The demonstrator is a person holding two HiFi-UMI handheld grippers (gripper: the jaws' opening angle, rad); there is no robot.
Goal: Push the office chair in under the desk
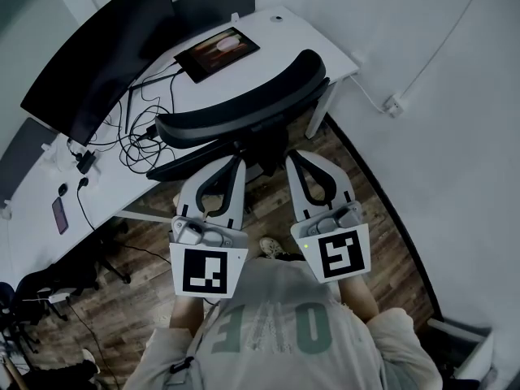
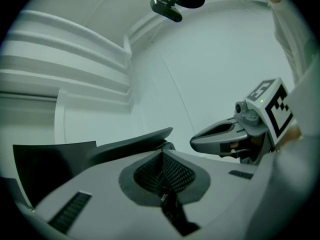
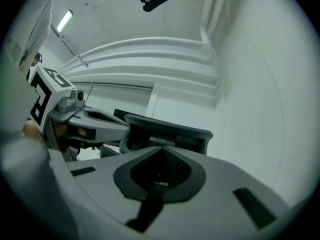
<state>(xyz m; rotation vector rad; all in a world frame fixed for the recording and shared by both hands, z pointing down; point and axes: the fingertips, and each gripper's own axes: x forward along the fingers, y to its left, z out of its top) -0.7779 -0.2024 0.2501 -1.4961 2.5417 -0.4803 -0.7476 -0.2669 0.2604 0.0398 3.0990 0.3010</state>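
The office chair (image 1: 244,108) is seen at the near edge of the white desk (image 1: 280,35), backrest facing the person, seat apparently only partly under the desktop, so the push is judged not yet finished. The left gripper (image 1: 236,163) and the right gripper (image 1: 294,158) are held level, side by side, pointed at the back of the backrest, one on each side of its centre spine. That spread is probably meant to keep the chair from swivelling when pushed. Both pairs of jaws are closed tight with nothing between them; closed tips likely serve as blunt pushers, since no grasp is needed here. The tips are seen just beside or against the backrest's rear frame, but contact cannot be confirmed from any view. On the desk a black monitor (image 1: 97,55) is noted at far left, a tablet (image 1: 218,53) behind the chair, and loose cables (image 1: 134,136) near the edge. A straight push toward the desk is judged to be called for. A white wall lies close on the right, so drift that way should be avoided.
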